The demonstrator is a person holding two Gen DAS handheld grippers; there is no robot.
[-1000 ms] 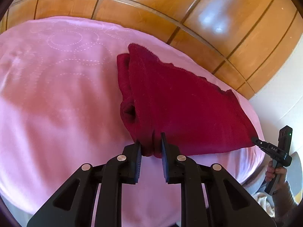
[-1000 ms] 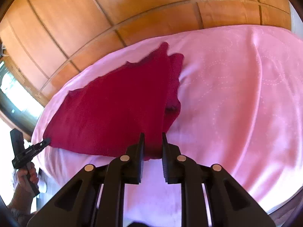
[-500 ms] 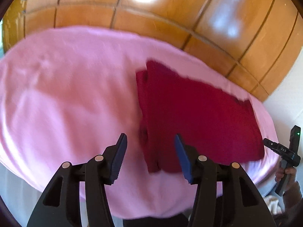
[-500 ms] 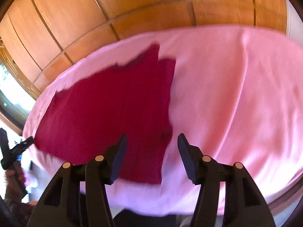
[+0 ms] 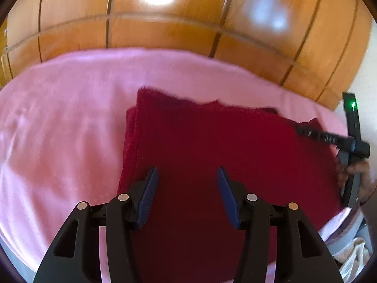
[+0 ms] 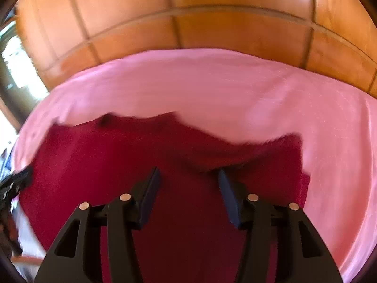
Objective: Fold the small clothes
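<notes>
While both your grippers hang over the bed, neither has hold of anything. Your left gripper has its jaws spread wide, blue pads facing each other with only cloth visible in the gap below; nothing is pinched between them. Your right gripper is spread about the same, pads apart and empty. The dark red garment lies flat on the pink bedspread, toward the near edge and to the right half of the bed as the left wrist camera sees it. Its left side shows a doubled edge, a narrow strip of a lower layer sticking out just beside the top layer. The far edge is uneven, with small peaks. In the left wrist view your right gripper shows at the far right, held in your right hand, its tip over the garment's far right corner; you can't tell from here whether it touches the cloth. A green light glows on its body. In the right wrist view the garment fills the lower centre, and your left gripper just shows at the left edge, near the cloth's left side. Wooden panelling runs behind the bed. Both views are motion-blurred, so fine cloth detail is not readable.
</notes>
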